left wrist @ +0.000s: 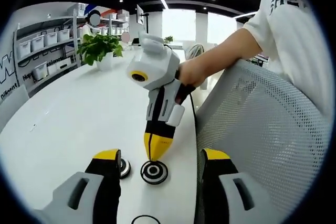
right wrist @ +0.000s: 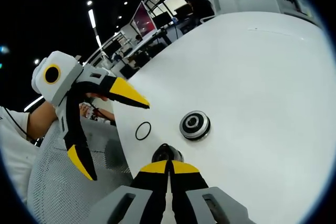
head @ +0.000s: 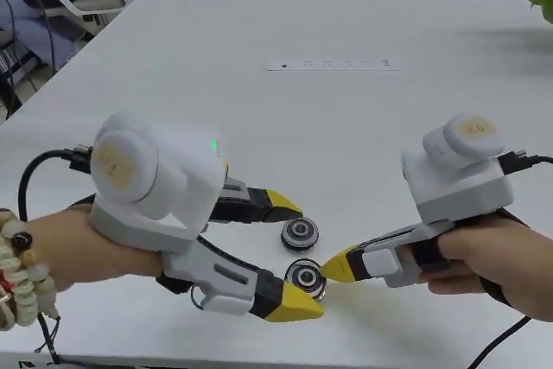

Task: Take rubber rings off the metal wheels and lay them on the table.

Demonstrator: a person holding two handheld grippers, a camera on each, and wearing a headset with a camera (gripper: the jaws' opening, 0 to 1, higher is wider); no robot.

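Wheels lie flat, axles upright, right tool closed against one.

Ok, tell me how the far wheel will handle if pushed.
The far wheel lies flat, so it should slide on the smooth table rather than roll. It looks metal, so probably heavy for its size and stiff.
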